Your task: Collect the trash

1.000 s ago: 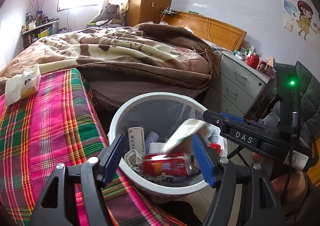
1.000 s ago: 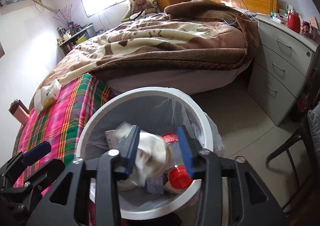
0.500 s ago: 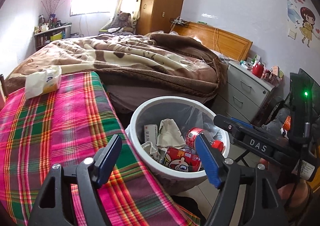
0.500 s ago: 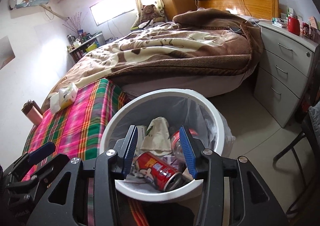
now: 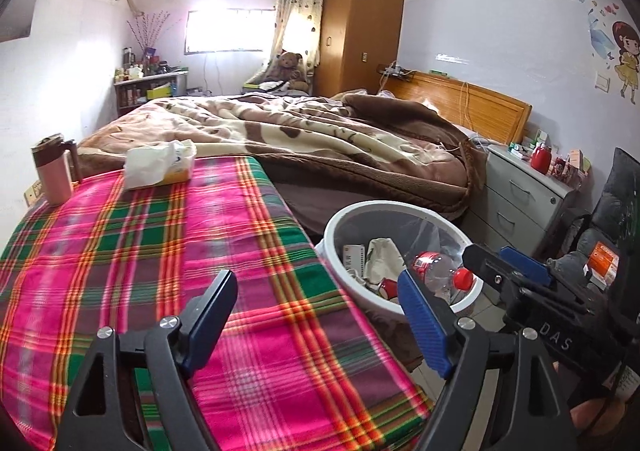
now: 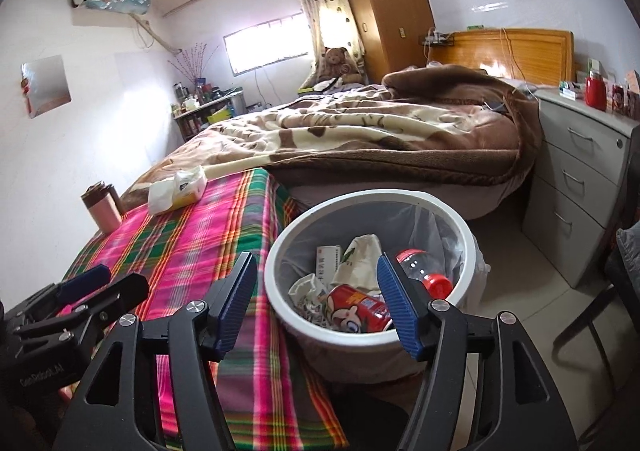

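A white trash bin (image 6: 280, 251) with a grey liner stands on the floor beside the plaid-covered table (image 5: 120, 243). It holds a red can (image 6: 356, 311), a clear bottle with a red cap (image 6: 424, 271), a crumpled wrapper (image 6: 360, 251) and a small carton (image 6: 326, 259). The bin also shows in the left wrist view (image 5: 332, 235). My left gripper (image 5: 316, 315) is open and empty over the table's right edge. My right gripper (image 6: 316, 299) is open and empty above the bin's near rim.
A tissue pack (image 5: 160, 165) and a pink tumbler (image 5: 54, 175) stand at the table's far end. A bed with a brown blanket (image 5: 320, 139) lies behind. A grey drawer unit (image 6: 580, 179) and a dark chair (image 5: 612, 219) stand to the right.
The wrapper has dropped from my right gripper into the bin. Both grippers have drawn back and up from the bin, the left one swinging left over the table.
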`<state>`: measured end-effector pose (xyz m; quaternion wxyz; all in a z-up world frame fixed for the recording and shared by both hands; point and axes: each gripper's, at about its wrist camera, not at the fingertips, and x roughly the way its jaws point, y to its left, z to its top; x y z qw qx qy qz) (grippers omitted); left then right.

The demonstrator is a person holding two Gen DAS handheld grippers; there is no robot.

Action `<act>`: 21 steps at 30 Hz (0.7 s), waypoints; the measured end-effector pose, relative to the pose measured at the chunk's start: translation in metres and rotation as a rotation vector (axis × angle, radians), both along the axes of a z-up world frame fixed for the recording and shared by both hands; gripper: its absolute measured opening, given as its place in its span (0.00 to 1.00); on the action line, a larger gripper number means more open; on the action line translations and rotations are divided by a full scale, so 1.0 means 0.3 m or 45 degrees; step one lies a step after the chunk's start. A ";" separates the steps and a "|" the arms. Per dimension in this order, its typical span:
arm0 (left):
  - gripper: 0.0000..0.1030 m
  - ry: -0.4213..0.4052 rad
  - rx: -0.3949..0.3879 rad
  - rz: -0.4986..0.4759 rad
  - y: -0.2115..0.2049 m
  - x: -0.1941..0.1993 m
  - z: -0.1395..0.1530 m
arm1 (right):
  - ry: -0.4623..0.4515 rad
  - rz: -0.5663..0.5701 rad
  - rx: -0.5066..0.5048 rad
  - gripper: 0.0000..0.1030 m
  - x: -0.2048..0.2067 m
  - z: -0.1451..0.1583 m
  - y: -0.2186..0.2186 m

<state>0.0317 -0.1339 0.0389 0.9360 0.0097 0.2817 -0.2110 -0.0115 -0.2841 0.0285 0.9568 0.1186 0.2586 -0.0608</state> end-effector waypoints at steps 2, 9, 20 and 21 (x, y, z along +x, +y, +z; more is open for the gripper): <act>0.81 -0.020 0.026 0.014 0.013 -0.022 -0.001 | -0.008 0.010 -0.018 0.63 -0.015 0.000 0.023; 0.83 -0.046 0.076 0.089 0.051 -0.067 -0.025 | -0.039 0.002 -0.078 0.63 -0.074 -0.005 0.082; 0.83 -0.063 0.096 0.180 0.105 -0.118 -0.047 | -0.048 0.000 -0.116 0.63 -0.095 -0.016 0.129; 0.83 -0.059 0.096 0.186 0.107 -0.117 -0.048 | -0.049 0.003 -0.116 0.63 -0.097 -0.016 0.130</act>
